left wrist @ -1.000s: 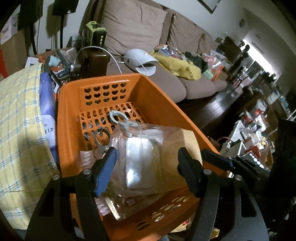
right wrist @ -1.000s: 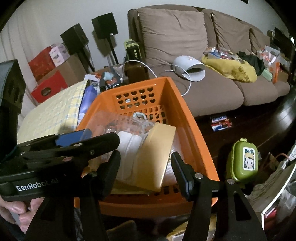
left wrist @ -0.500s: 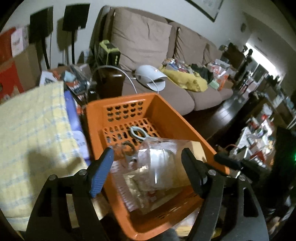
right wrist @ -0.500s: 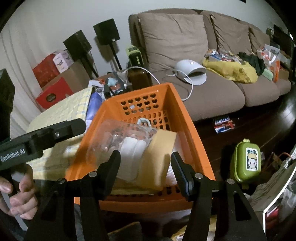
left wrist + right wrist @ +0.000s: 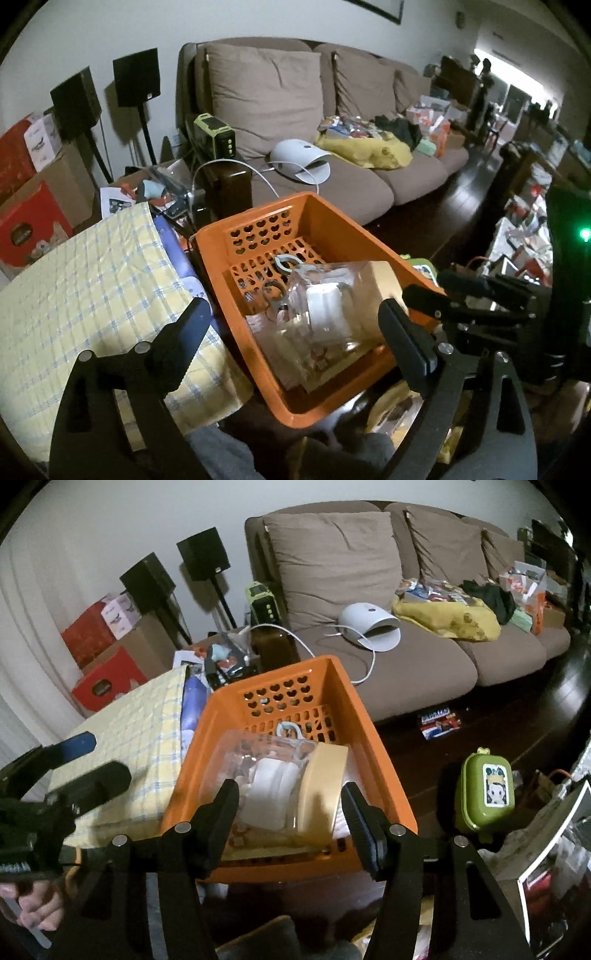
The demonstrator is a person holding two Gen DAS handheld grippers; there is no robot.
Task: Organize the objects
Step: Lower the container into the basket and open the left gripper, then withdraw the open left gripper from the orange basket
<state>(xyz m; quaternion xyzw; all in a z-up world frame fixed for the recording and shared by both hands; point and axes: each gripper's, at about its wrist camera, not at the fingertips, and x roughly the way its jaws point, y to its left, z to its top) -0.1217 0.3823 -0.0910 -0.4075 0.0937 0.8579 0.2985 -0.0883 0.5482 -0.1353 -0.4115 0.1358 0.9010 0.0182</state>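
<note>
An orange basket (image 5: 334,229) (image 5: 384,760) with heart-shaped holes holds a clear plastic package (image 5: 321,314) (image 5: 266,771), a tan flat box (image 5: 380,277) (image 5: 321,786) and a metal clip (image 5: 286,260). My left gripper (image 5: 295,332) is open and empty, held above the basket's near left side. My right gripper (image 5: 291,812) is open and empty over the basket's near rim. The left gripper shows at the left of the right wrist view (image 5: 74,764).
A yellow checked cloth (image 5: 85,295) (image 5: 136,734) lies left of the basket. A brown sofa (image 5: 332,110) with a white device (image 5: 301,160) stands behind. A green case (image 5: 485,790) sits on the dark floor at right. Boxes and speakers stand far left.
My left gripper has pulled back and up and to the left, away from the clear package, which stays in the basket. My right gripper has drawn back slightly.
</note>
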